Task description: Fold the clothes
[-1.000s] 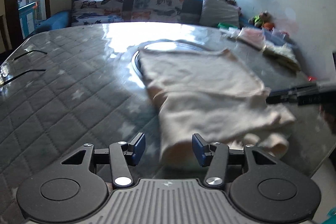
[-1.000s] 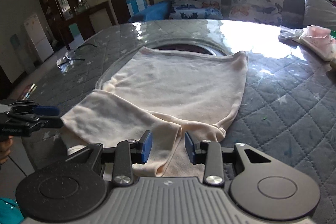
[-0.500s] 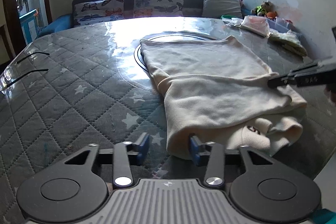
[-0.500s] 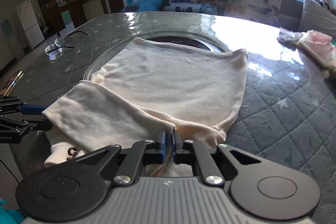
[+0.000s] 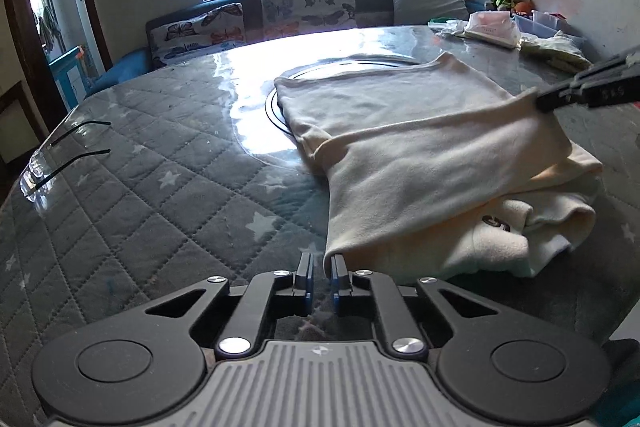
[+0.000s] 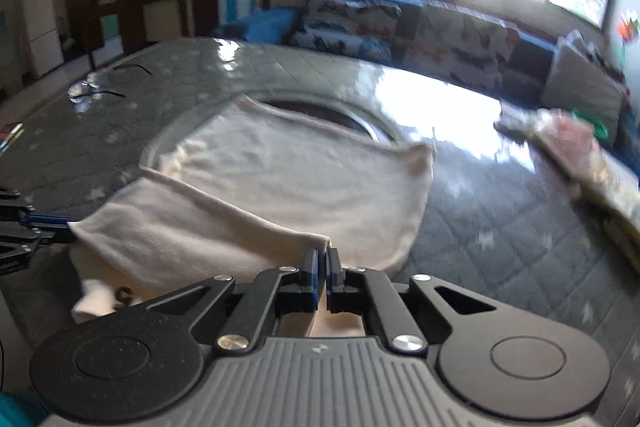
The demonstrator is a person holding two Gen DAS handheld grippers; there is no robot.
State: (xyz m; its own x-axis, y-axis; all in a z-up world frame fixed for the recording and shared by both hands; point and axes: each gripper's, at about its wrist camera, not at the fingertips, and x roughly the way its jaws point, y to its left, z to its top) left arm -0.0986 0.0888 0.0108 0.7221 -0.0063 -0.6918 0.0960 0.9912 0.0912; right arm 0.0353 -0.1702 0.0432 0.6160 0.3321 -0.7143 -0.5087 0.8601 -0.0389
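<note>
1. Both near corners of the cream garment [image 5: 420,131] now rise off the table, where a second ago that folded-over edge lay slack and untouched; the fabric between them is drawn into a taut band.
2. Its far half lies flat over the round inset at the middle of the quilted table [image 5: 140,187], while a bunched part with a small dark print sags at about 4 o'clock in the left wrist view.
3. At 6 o'clock of that view the left gripper [image 5: 320,277], whose jaws stood wide apart a second ago, has drawn them nearly together; the garment's corner sits right at the right pad's tip, so I judge it pinched (the narrow slot below shows no cloth).
4. From the right wrist view, the right gripper [image 6: 322,273] is clamped on the opposite corner, cloth visible between and under the pads; it appears in the left view at 3 o'clock.
5. With both corners taken, the grasp looks done, and the next step is probably carrying this edge toward 12 o'clock over the flat half.
6. One pair of glasses [image 5: 52,163] rests at 9 o'clock near the table edge, well apart from the cloth.
</note>
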